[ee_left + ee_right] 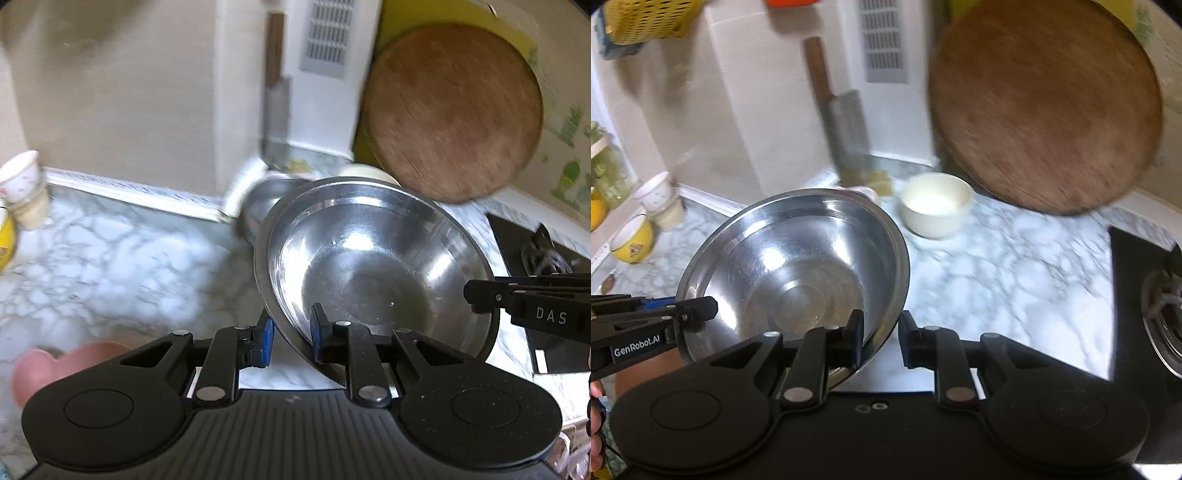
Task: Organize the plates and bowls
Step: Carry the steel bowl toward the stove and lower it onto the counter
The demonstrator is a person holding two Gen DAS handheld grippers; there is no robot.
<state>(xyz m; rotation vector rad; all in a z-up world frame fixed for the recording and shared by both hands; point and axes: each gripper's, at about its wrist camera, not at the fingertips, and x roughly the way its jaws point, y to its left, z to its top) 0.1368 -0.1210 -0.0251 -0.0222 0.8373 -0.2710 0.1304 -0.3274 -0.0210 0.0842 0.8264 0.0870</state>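
From my left wrist camera I see the left hand-held gripper (291, 338) with its two blue pads (265, 341) straddling the near rim of the steel bowl (373, 266); one pad sits outside the wall, the other inside, pinching the rim. The bowl is tilted, its mouth turned toward me, raised over the marble desk (110, 258). Behind it I make out a second steel bowl (258, 199), partly hidden. At the bowl's far right edge the right hand-held gripper (480, 295) reaches in and meets the rim. A round wooden board (454, 114) leans against the wall behind, a cleaver (275, 107) hangs on the wall to its left, and the black stove (532, 251) lies at the right. Cups (26, 184) stand at the far left, blurred

From my right wrist camera the right hand-held gripper (881, 341) has the bowl (798, 266) rim between its fingers: the left pad is inside against the wall, the right pad looks slightly off the outer side, so I cannot tell if the grip is firm. The left hand-held gripper (698, 314) clamps the opposite rim at the left. A white bowl (936, 205) stands on the desk (1015, 266) beyond, near the foot of the wooden board (1045, 103), with the cleaver (846, 125) to its left. A yellow cup (633, 238) sits at the far left
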